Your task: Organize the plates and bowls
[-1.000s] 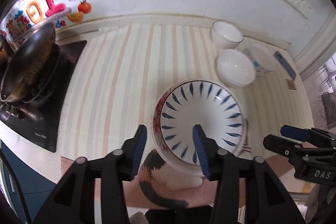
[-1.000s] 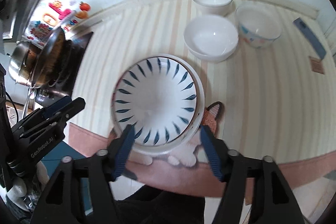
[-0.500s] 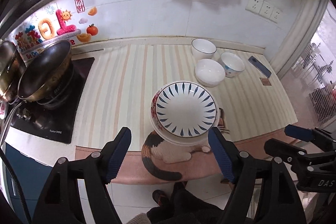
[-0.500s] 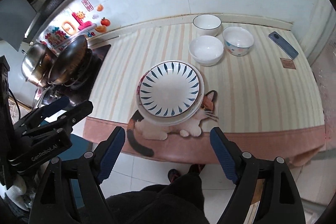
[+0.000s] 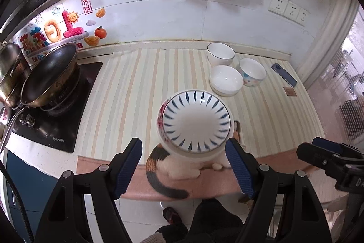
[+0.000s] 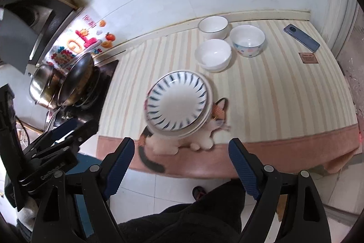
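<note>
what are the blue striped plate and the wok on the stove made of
The blue striped plate looks like glazed ceramic: glossy white with painted blue dashes and a small glare spot. The wok looks like dark metal, probably steel or iron: dull black inside, with a worn brownish sheen outside.

Left tool point(image 5: 184, 169) and right tool point(image 6: 182, 169), jaws wide apart.

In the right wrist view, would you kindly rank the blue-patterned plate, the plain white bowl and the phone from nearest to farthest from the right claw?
1. Blue-patterned plate, just ahead of the right claw.
2. Plain white bowl, beyond the plate.
3. Phone, far right, near the wall.
</note>
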A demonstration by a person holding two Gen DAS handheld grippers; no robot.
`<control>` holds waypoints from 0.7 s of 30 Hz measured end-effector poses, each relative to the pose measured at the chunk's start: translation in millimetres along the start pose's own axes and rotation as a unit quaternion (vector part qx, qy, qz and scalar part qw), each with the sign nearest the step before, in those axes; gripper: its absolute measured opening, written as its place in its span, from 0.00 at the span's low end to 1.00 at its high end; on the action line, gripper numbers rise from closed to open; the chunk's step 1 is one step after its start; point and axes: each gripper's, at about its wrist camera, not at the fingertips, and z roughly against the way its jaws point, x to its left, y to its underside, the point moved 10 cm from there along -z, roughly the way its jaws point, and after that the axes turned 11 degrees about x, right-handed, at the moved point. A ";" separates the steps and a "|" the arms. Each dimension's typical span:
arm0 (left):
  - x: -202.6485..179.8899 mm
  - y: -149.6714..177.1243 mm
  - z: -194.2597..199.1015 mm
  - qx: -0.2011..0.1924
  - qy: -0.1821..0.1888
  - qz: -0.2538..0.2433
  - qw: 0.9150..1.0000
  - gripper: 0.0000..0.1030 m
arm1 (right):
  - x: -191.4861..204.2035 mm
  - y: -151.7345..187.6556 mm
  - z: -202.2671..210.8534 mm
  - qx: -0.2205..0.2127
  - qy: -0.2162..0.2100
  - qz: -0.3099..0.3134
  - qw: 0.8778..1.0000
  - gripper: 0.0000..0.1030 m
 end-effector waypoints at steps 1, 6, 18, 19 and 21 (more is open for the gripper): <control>-3.2 -6.1 -4.6 -0.001 -0.003 0.001 1.000 0.72 | -9.0 -9.2 -4.4 0.002 -0.004 -0.003 1.000 0.84; -28.9 -56.7 -39.5 -0.005 -0.006 0.009 1.000 0.72 | -55.0 -66.1 -33.6 0.020 -0.025 -0.011 0.999 0.84; -57.6 -165.7 -163.0 0.039 0.006 0.020 0.999 0.72 | -137.0 -187.0 -140.2 0.087 -0.042 -0.032 0.995 0.84; -58.6 -170.7 -178.4 0.052 0.006 0.015 0.999 0.72 | -140.3 -193.3 -149.8 0.090 -0.048 -0.038 0.994 0.84; -59.2 -175.3 -201.9 0.077 0.007 0.009 0.997 0.72 | -145.5 -205.0 -170.1 0.097 -0.059 -0.049 0.992 0.84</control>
